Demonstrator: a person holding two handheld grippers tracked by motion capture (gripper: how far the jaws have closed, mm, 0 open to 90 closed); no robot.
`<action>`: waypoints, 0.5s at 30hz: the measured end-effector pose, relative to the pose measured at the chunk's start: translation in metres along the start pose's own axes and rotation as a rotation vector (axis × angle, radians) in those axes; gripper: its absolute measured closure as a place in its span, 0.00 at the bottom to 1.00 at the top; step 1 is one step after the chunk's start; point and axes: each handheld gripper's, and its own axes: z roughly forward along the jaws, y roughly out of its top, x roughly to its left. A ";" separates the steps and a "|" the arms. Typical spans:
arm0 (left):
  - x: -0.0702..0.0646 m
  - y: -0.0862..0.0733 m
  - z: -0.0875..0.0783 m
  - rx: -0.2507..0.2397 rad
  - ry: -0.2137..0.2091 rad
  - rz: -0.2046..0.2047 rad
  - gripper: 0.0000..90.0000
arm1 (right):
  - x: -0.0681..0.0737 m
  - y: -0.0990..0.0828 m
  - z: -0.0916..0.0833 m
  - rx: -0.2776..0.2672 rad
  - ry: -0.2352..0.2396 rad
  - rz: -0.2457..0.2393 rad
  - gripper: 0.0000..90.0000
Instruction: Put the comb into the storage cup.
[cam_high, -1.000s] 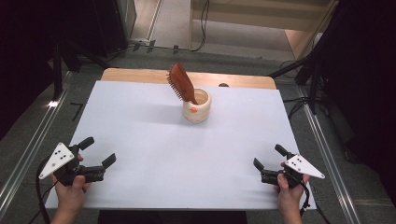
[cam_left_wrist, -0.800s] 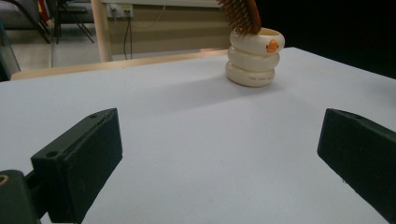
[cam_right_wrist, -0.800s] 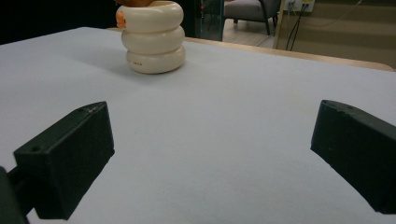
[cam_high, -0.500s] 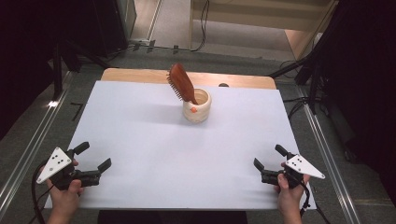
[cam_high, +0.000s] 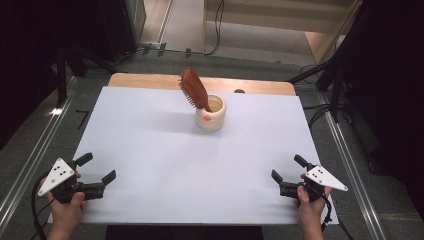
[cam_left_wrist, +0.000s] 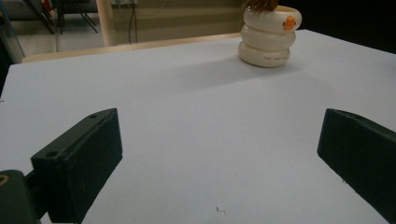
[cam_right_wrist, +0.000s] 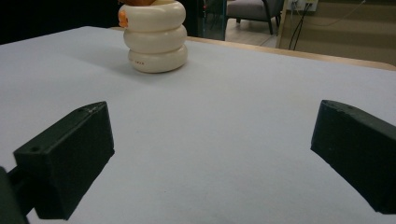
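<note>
The left tongs (cam_high: 97, 168) are gaping wide and gripping nothing at the lower left of the frame; the right tongs (cam_high: 289, 167) are doing the same at the lower right. Both are hovering near the white tabletop (cam_high: 150, 150). A brown hairbrush (cam_high: 194, 89) is leaning in a cream cup (cam_high: 210, 114) at upper centre, well apart from both.

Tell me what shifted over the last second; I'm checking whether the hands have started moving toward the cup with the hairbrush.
The left hand-held gripper drew back toward the person and the table's near left corner, jaws open. Nothing was grasped or released. The right hand-held gripper, also open, the cream ringed cup and the brown hairbrush leaning in it stayed put.
</note>
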 end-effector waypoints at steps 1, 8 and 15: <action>0.000 0.000 -0.001 -0.001 0.003 0.003 0.00 | 0.000 0.000 0.000 -0.002 0.000 0.001 0.00; 0.005 -0.005 -0.002 0.001 0.007 -0.020 0.00 | 0.000 0.000 0.001 -0.002 0.008 -0.006 0.00; 0.003 -0.008 0.001 0.006 0.004 -0.017 0.00 | 0.000 0.000 0.001 0.001 0.007 0.000 0.00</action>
